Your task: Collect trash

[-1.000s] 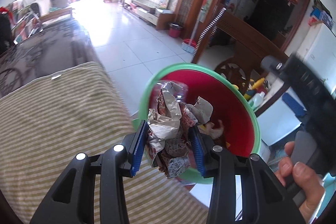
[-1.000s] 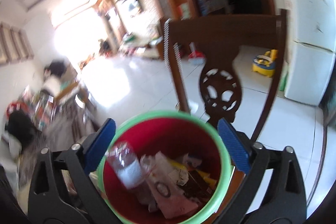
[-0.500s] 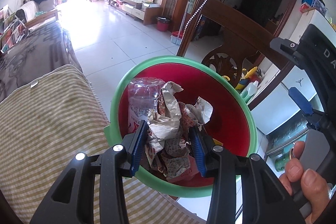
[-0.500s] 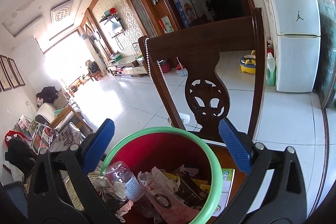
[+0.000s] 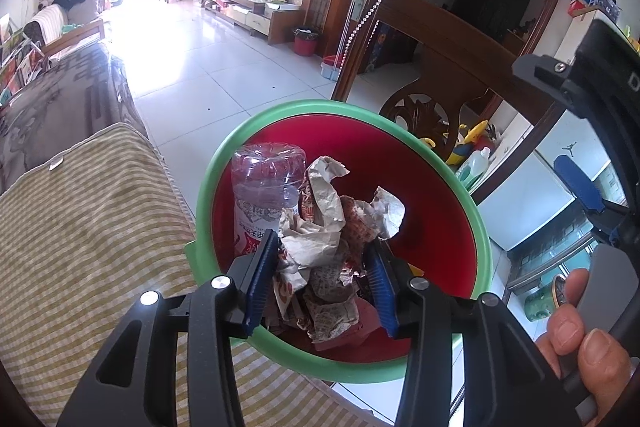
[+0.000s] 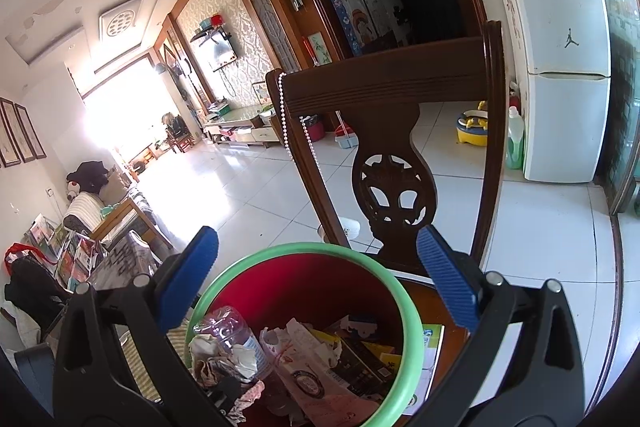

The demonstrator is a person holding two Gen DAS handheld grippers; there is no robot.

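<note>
A red bin with a green rim (image 5: pixel 340 107) stands beside a striped cushion and holds a clear plastic bottle (image 5: pixel 264 183), wrappers and paper. My left gripper (image 5: pixel 320 279) reaches over the near rim into the bin. Its jaws are opening, and the blue pads still touch both sides of a crumpled paper wad (image 5: pixel 320 247) between them. In the right wrist view the same bin rim (image 6: pixel 304 249) lies below my right gripper (image 6: pixel 316 267), which is wide open with nothing gripped. The bottle (image 6: pixel 228 327) shows there too.
A dark wooden chair (image 6: pixel 392 147) with a bead string (image 6: pixel 296 147) stands just behind the bin. The striped cushion (image 5: pixel 80 247) lies left of it. A white fridge (image 6: pixel 560 67) is at the right. A person's hand (image 5: pixel 580 347) holds the right gripper's handle.
My left gripper has carried the paper wad forward and down over the bin's mouth, so the bin now sits closer beneath it. The right wrist view went from blurred to steady.
</note>
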